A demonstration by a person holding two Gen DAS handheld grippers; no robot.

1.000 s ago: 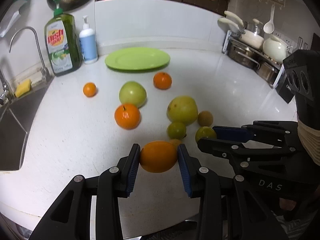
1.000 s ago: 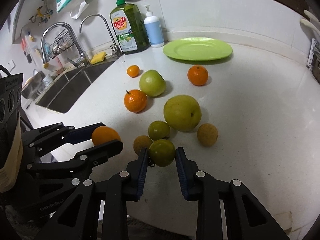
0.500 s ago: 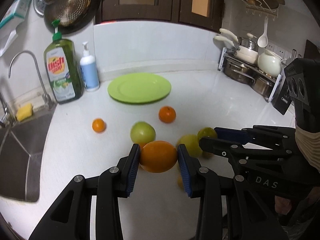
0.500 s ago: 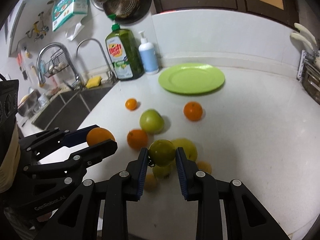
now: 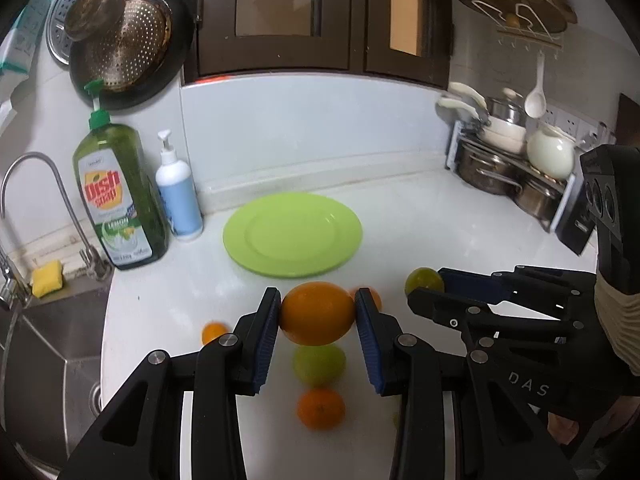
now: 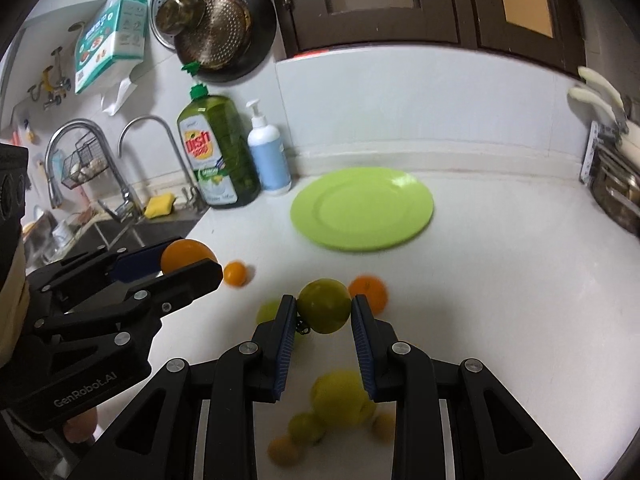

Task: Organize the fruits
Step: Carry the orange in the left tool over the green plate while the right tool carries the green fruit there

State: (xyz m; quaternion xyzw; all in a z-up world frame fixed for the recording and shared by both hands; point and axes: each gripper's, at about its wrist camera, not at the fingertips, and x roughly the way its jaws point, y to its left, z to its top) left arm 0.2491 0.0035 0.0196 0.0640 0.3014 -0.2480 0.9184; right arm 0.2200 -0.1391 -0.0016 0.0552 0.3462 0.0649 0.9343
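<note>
My left gripper [image 5: 316, 312] is shut on a large orange [image 5: 317, 313], held above the white counter. The same orange [image 6: 185, 254] shows at the left of the right wrist view. My right gripper [image 6: 324, 312] is shut on a dark green citrus [image 6: 325, 305], also seen at the right of the left wrist view as a green citrus [image 5: 423, 279]. A bare lime-green plate [image 5: 294, 234] lies ahead near the back wall. Below stay a green apple [image 5: 319, 363], a tangerine [image 5: 321, 408], a small tangerine [image 5: 214, 332] and a big yellow-green fruit [image 6: 342, 400].
A green dish-soap bottle [image 5: 116, 200] and a white-blue pump bottle [image 5: 178, 196] stand left of the plate. A sink [image 5: 44, 352] with a tap [image 5: 24, 168] is at the left. A pot rack [image 5: 516, 176] is at the back right.
Both grippers have risen with their fruits and tilted up toward the plate. The fruits left on the counter have slid down the views and the wall cabinets have come into sight.
</note>
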